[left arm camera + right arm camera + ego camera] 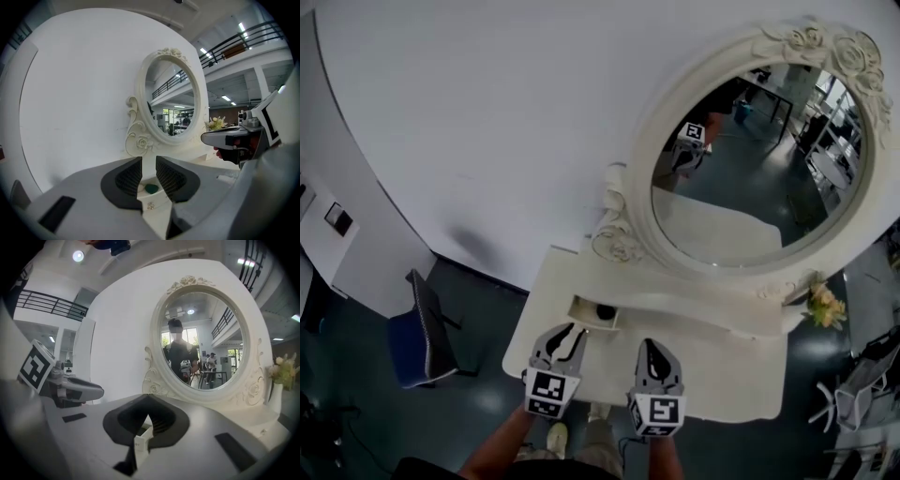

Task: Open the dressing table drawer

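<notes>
You have two grippers in front of one white dressing table [727,380], which carries one oval mirror [759,169] and one vase of flowers [825,307] at its right end. One dark chair [417,337] stands on the floor off to the left.

One drawer [592,314] is already pulled out. It sits at the left end of the low shelf under the mirror, just ahead of your left gripper [570,333]. Its long side runs across the table, parallel to the front edge. Its front panel, with one small knob, faces you. Inside lie one green thing [151,189] and one pale thing just beside it.

Your left gripper has its jaws partly apart and grips nothing; the drawer shows through the gap, beyond the pads. Your right gripper [650,345] has its jaw tips meeting and holds nothing. Both grippers hang over the table's near edge, side by side, apart from the drawer.
</notes>
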Demonstrator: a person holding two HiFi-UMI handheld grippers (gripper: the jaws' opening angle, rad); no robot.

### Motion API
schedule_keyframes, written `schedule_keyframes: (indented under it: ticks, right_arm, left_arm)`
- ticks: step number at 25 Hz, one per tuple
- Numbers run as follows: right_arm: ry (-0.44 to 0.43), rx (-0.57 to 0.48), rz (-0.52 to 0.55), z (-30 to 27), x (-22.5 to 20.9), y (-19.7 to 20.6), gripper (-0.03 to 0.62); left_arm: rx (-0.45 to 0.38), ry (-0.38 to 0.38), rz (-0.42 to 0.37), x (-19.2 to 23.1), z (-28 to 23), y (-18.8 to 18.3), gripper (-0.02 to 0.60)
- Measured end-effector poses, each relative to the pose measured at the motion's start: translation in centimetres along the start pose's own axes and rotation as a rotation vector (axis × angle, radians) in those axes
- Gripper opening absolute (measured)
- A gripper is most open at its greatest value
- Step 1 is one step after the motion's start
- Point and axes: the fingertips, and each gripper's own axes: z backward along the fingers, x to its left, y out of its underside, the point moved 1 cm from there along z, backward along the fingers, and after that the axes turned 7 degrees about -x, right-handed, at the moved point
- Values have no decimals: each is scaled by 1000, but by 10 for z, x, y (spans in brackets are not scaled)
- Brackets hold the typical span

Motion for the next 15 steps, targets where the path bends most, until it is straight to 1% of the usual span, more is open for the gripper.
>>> schedule_keyframes:
  ticks: [4,9,15]
  right_arm:
    - [28,-45,16,21,2,-19,-3]
    - [63,-56,36,51,12,-40,-3]
    - [78,-84,34,85,27,-48,-3]
  left_arm:
    - [-35,39,-28,-12,21,-23,91]
    - [-63,62,-46,-22,51,-39,69]
    - [-87,85,-60,-34,84,-53,46]
